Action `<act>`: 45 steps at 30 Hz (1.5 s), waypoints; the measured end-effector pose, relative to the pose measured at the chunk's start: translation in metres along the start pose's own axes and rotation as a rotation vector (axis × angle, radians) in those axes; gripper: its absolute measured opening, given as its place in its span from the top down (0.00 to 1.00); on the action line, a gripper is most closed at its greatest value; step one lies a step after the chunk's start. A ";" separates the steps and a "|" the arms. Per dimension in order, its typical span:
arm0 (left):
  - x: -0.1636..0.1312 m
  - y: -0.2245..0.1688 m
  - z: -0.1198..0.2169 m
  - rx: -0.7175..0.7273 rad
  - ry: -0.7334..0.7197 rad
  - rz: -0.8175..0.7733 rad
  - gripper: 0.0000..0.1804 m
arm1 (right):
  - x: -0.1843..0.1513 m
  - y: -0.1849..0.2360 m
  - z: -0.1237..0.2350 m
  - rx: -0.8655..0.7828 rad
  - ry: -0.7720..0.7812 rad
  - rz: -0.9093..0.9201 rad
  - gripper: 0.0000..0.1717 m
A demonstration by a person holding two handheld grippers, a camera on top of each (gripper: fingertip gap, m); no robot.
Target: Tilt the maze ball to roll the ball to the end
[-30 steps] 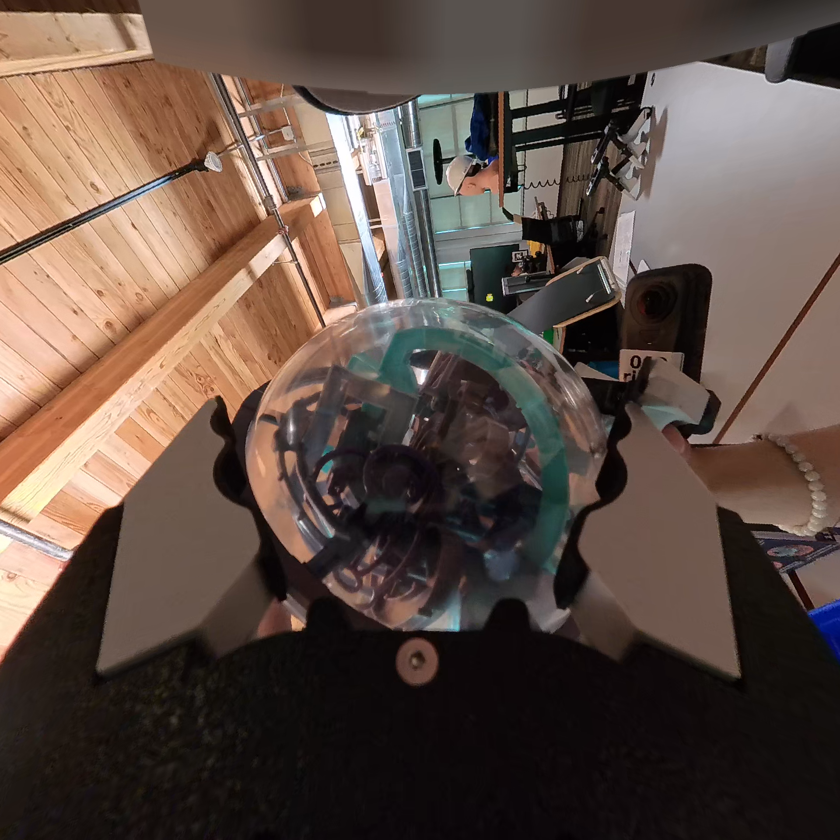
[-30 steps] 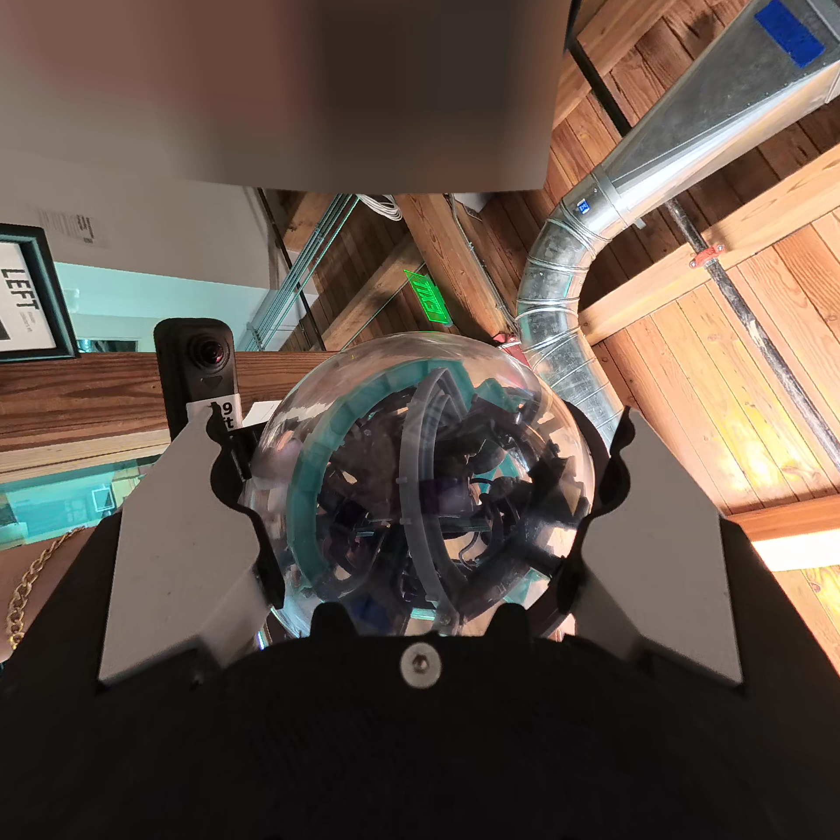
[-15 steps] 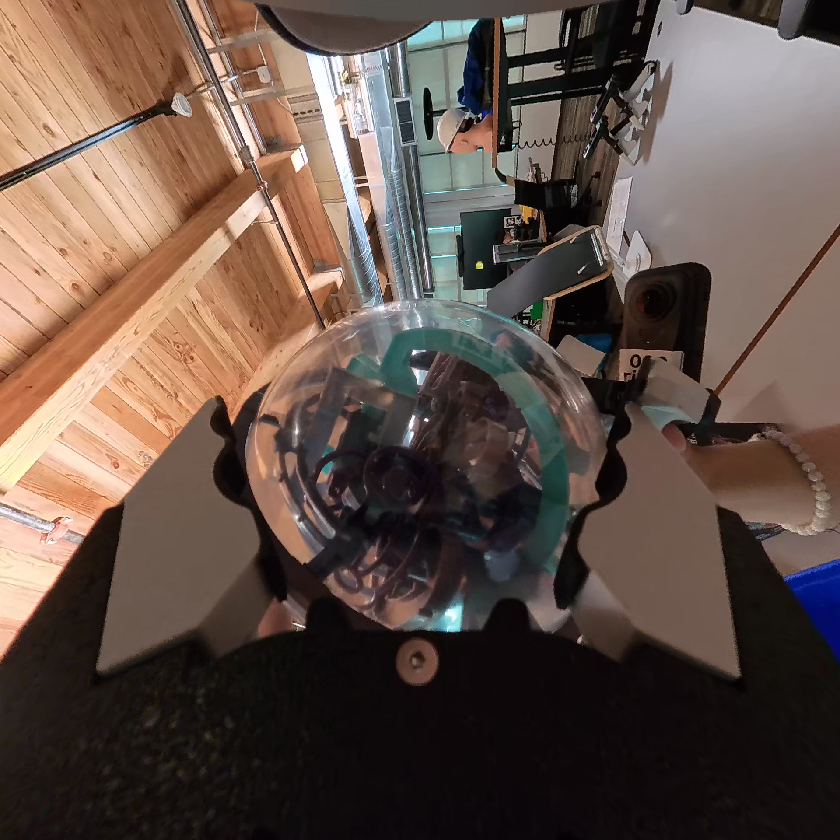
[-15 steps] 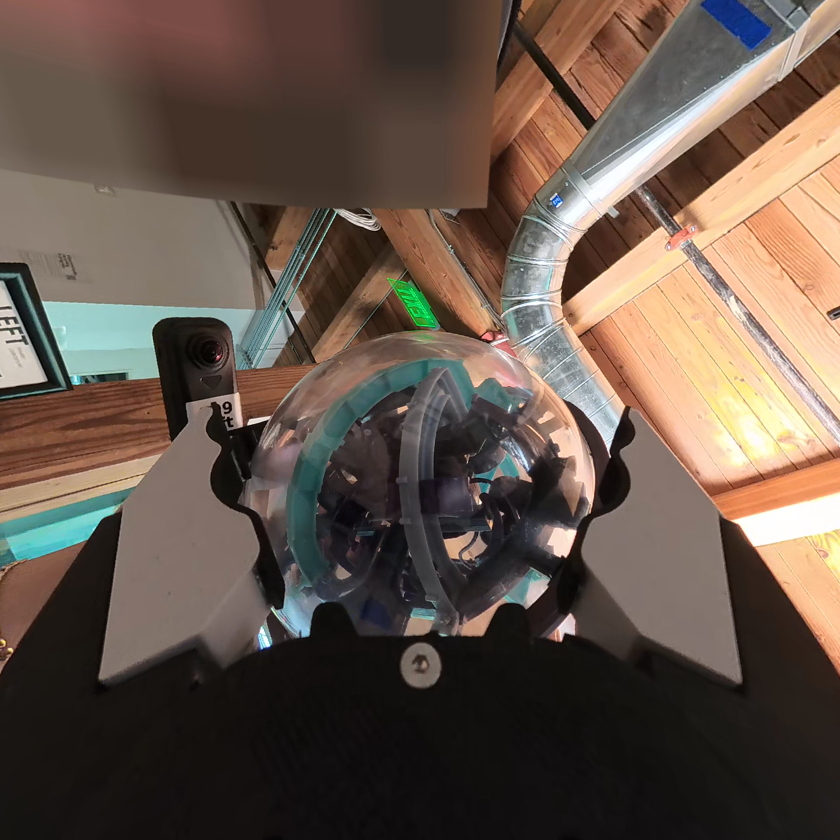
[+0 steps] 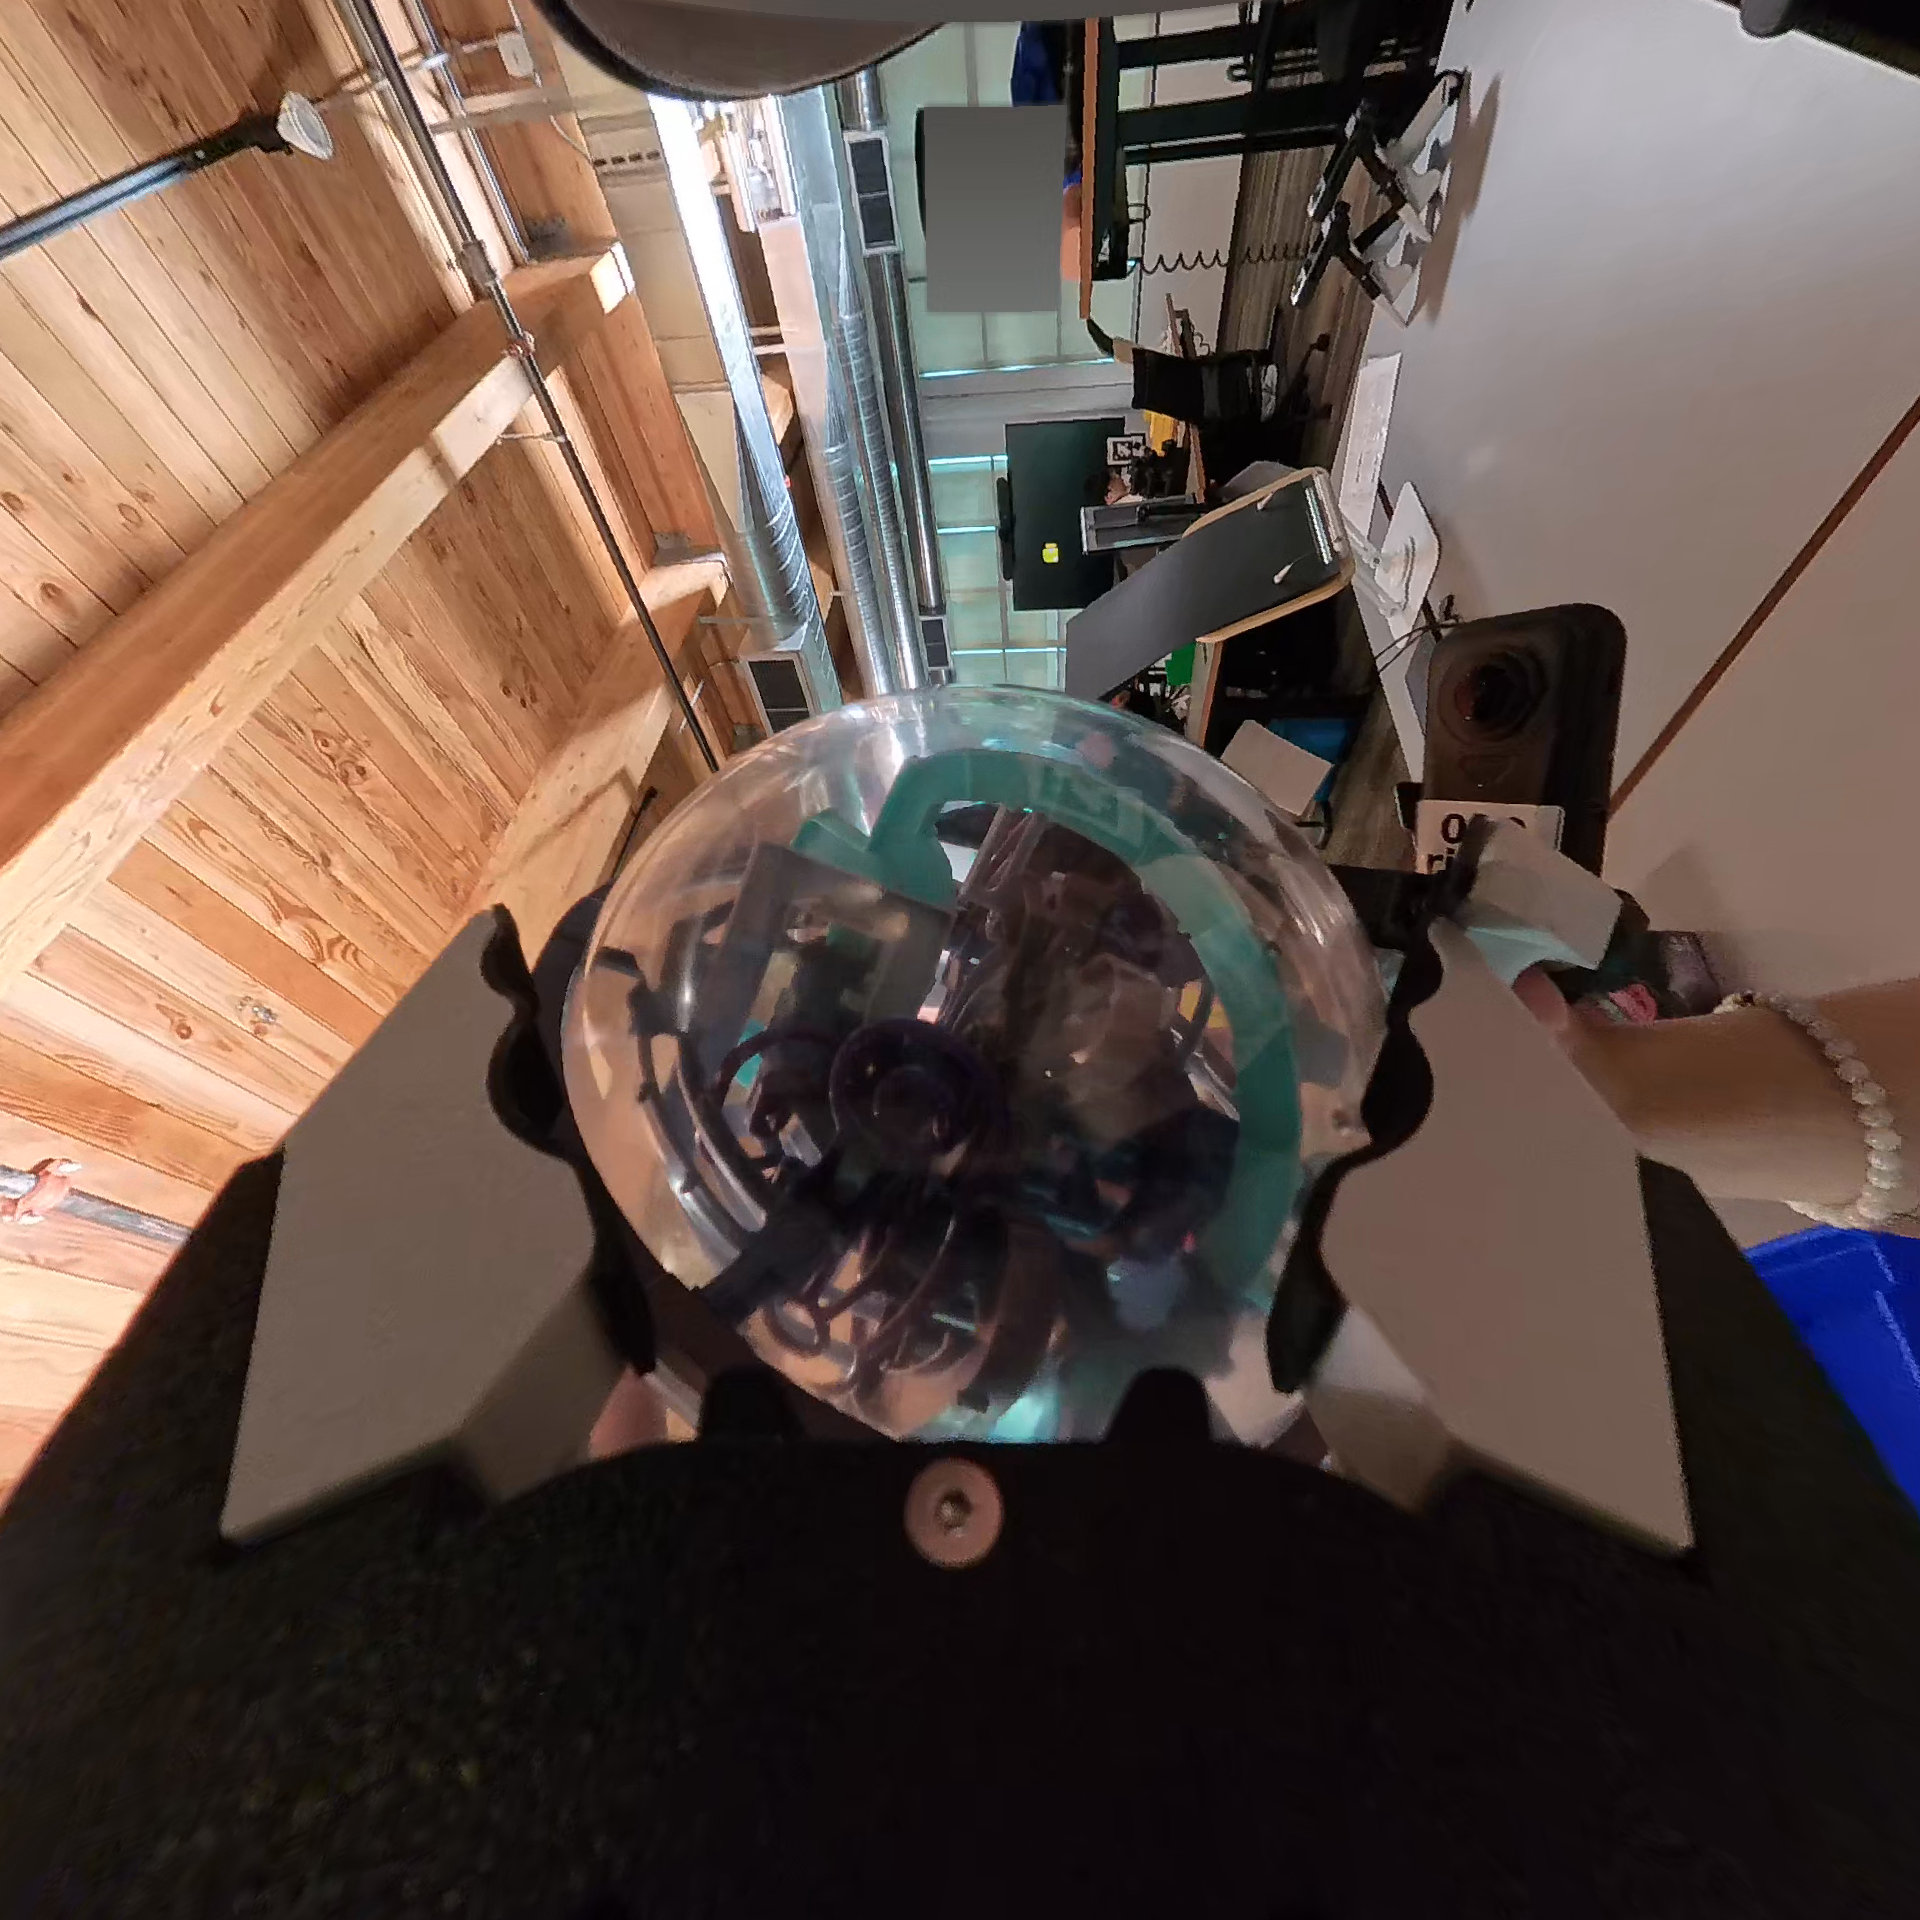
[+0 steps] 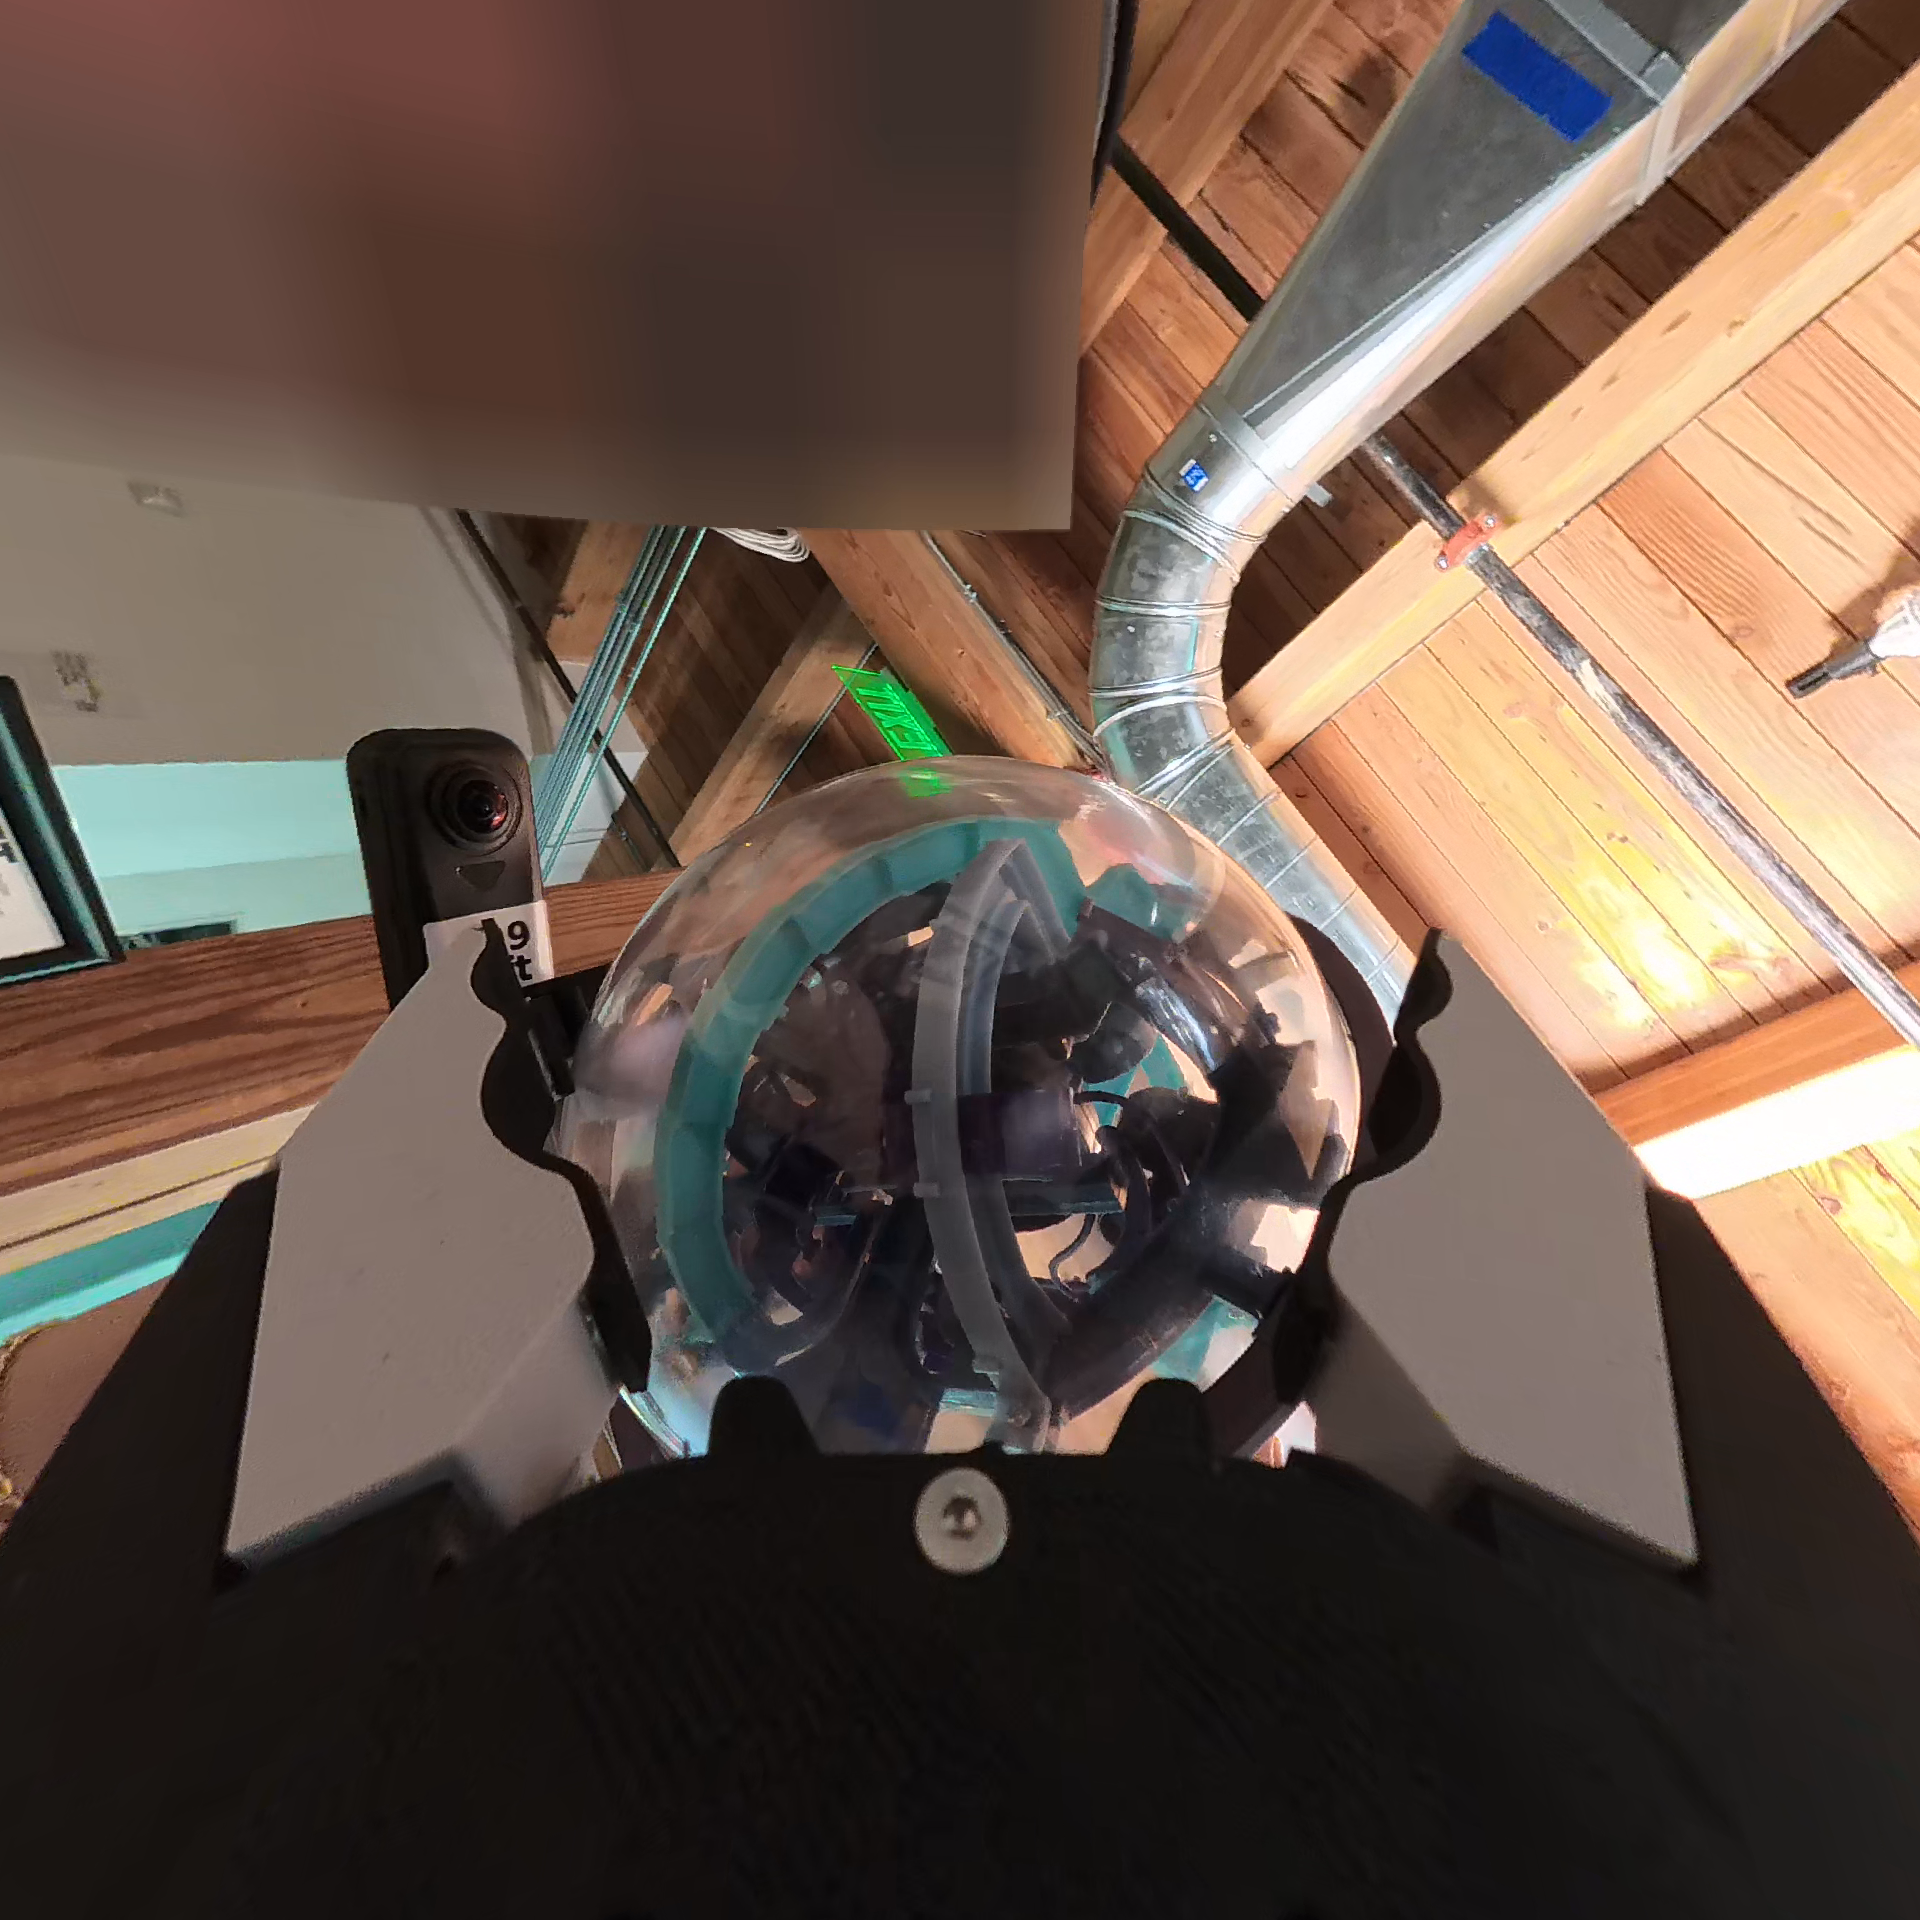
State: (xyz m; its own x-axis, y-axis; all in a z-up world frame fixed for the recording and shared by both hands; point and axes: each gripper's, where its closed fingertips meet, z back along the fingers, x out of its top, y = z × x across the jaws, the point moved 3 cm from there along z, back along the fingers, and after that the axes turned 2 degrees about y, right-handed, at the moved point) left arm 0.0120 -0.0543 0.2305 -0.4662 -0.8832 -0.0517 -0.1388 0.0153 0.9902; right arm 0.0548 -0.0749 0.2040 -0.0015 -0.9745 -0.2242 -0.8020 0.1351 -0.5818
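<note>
Wood-plank ceiling [image 6: 1662,935], metal duct [image 6: 1195,665], white wall [image 5: 1662,416].

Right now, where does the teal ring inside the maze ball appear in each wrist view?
Left wrist view: the teal ring arcs over the top and down the right side of the maze ball.
Right wrist view: the teal ring curves along the ball's left side.
Shared landmark: the wooden plank ceiling, also behind the ball in the right view.

One clear maze ball [image 5: 966,1060], two grippers [image 5: 961,1039] [image 6: 961,1049] clamped on it, two black cameras [image 5: 1517,717] [image 6: 447,842], one silver duct [image 6: 1174,665], one blue bin [image 5: 1839,1309], one bead bracelet [image 5: 1860,1112].
</note>
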 end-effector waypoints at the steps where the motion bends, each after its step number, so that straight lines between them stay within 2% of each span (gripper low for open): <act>1: -0.002 0.000 -0.001 -0.004 0.009 0.006 0.15 | -0.001 -0.001 0.001 -0.008 0.001 -0.008 0.08; 16: -0.021 -0.003 -0.008 -0.006 0.044 0.091 0.15 | -0.012 -0.012 0.013 -0.063 0.037 -0.059 0.09; 18: -0.052 0.006 -0.012 0.005 0.089 0.235 0.15 | -0.039 -0.030 0.019 -0.156 0.114 -0.161 0.09; 22: -0.143 0.004 -0.012 -0.013 0.244 0.633 0.15 | -0.110 -0.053 0.051 -0.355 0.377 -0.356 0.08; 24: -0.156 -0.009 -0.007 -0.025 0.237 0.673 0.14 | -0.115 -0.045 0.061 -0.344 0.418 -0.320 0.08; 32: -0.139 -0.040 0.002 -0.052 0.119 0.530 0.14 | -0.096 -0.015 0.077 -0.257 0.359 -0.174 0.08; 39: -0.128 -0.048 0.012 -0.042 0.029 0.459 0.14 | -0.087 0.002 0.074 -0.194 0.350 -0.084 0.08; 45: -0.107 -0.044 0.018 -0.009 -0.012 0.355 0.14 | -0.073 0.009 0.062 -0.126 0.274 -0.035 0.08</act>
State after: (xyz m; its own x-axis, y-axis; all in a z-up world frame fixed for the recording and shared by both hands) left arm 0.0522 0.0484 0.1902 -0.4944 -0.8177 0.2948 0.0417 0.3164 0.9477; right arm 0.0844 0.0091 0.1663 -0.1201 -0.9925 0.0238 -0.8721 0.0940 -0.4802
